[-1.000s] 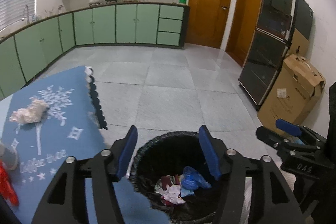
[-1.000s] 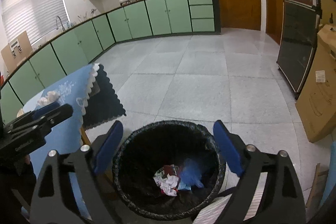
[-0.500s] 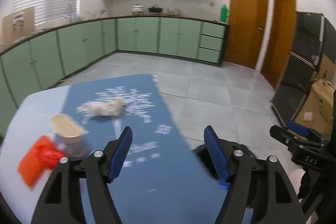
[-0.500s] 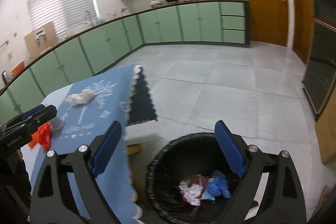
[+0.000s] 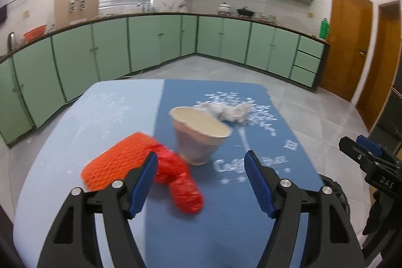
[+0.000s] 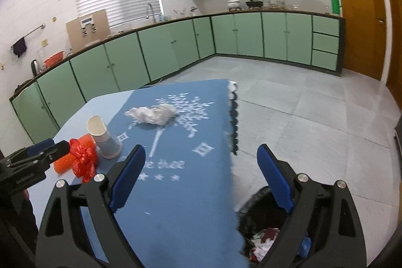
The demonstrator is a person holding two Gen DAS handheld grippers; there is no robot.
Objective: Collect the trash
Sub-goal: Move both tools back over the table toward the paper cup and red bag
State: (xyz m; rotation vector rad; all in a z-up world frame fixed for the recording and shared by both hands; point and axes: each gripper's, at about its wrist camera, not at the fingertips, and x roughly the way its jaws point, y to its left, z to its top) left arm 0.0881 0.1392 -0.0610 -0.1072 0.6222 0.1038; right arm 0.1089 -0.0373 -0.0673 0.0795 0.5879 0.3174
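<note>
Above the blue tablecloth (image 5: 226, 212), the left gripper (image 5: 201, 182) hangs with fingers spread wide, holding nothing. Between and just beyond them lie an orange-red foam net (image 5: 140, 167), long axis running left to right, and a paper cup (image 5: 198, 135), tilted, mouth up. Crumpled tissue (image 6: 153, 114) lies farther back. Right gripper (image 6: 201, 177) fingers are likewise spread and empty, over the table edge beside the black bin (image 6: 258, 215).

I see green cabinets (image 5: 226, 42) along the walls, a wooden door (image 5: 349, 42), and a green flask (image 6: 335, 2) on the counter.
</note>
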